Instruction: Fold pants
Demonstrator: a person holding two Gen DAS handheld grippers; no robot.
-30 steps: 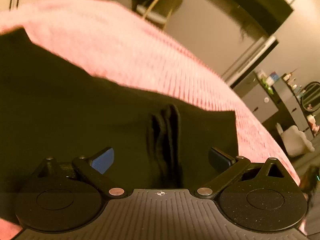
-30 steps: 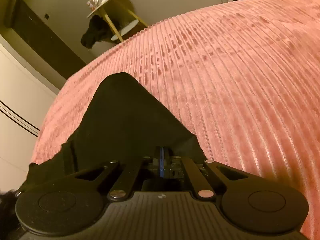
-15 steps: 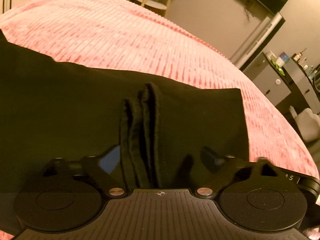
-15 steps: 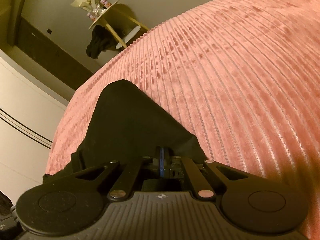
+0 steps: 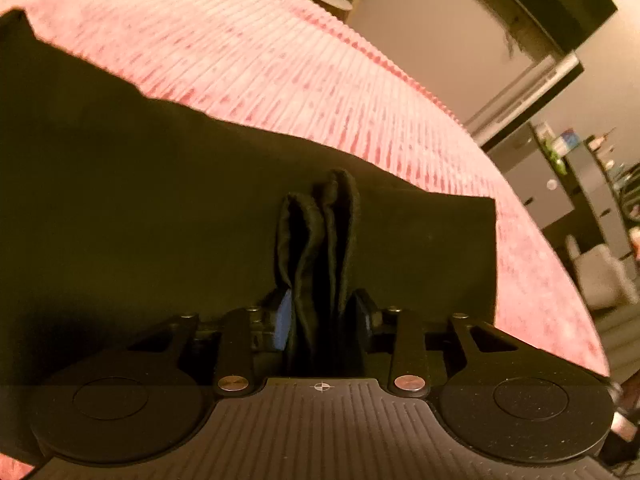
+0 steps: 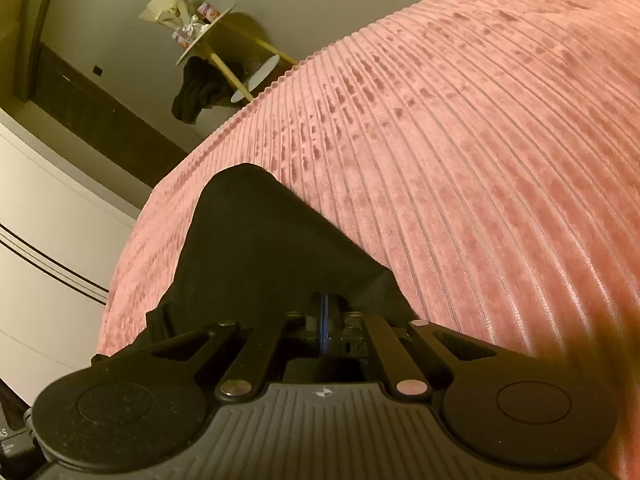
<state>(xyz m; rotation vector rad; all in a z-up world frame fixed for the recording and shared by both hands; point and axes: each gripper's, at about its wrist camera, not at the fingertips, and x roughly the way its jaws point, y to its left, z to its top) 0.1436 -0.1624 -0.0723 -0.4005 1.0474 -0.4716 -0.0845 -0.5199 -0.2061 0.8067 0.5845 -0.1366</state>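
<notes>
Black pants lie spread on a pink ribbed bedspread. My left gripper is shut on a bunched fold of the pants' edge, which stands up between the fingers. In the right wrist view the pants rise to a dark peak on the bedspread. My right gripper is shut on the pants' near edge, with its blue pads pressed together.
A small round side table with a dark garment hanging from it stands beyond the bed's far edge. A white wardrobe is at the left. Shelves and drawers stand at the right of the left wrist view.
My left gripper was open around the bunched fold and has closed on it. My right gripper stays shut on the pants and has shifted only slightly.
</notes>
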